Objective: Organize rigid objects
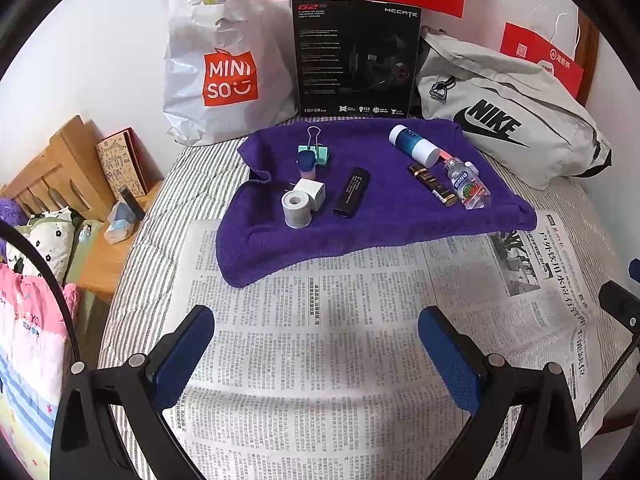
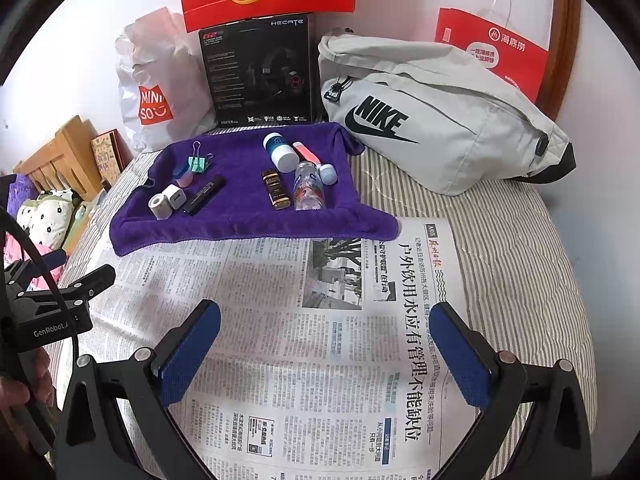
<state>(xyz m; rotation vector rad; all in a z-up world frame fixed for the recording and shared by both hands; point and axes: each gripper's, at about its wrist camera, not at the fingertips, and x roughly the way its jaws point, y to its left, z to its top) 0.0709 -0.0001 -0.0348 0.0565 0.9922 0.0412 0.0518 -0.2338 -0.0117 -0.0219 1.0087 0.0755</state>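
A purple towel (image 1: 384, 232) (image 2: 248, 226) lies on the bed with several small items on it: a tape roll (image 1: 296, 209) (image 2: 160, 206), a white cube charger (image 1: 314, 192) (image 2: 176, 196), a black bar (image 1: 352, 192) (image 2: 204, 194), a green binder clip (image 1: 316, 148) (image 2: 199, 162), a pink and blue bottle (image 1: 307, 165), a blue and white cylinder (image 1: 414, 145) (image 2: 280, 151), a dark gold-trimmed tube (image 1: 432, 183) (image 2: 275, 190) and a small clear bottle (image 1: 468, 184) (image 2: 307, 186). My left gripper (image 1: 316, 320) and right gripper (image 2: 328, 316) are open above the newspaper (image 1: 340, 320) (image 2: 320, 340), holding nothing.
Along the wall stand a white Miniso bag (image 1: 224, 68), a black headset box (image 1: 354, 58), a grey Nike bag (image 1: 504, 120) (image 2: 432, 116) and red paper bags (image 2: 496, 48). A wooden headboard (image 1: 52, 168) and soft toys are at the left. The left gripper's body (image 2: 52, 304) shows in the right view.
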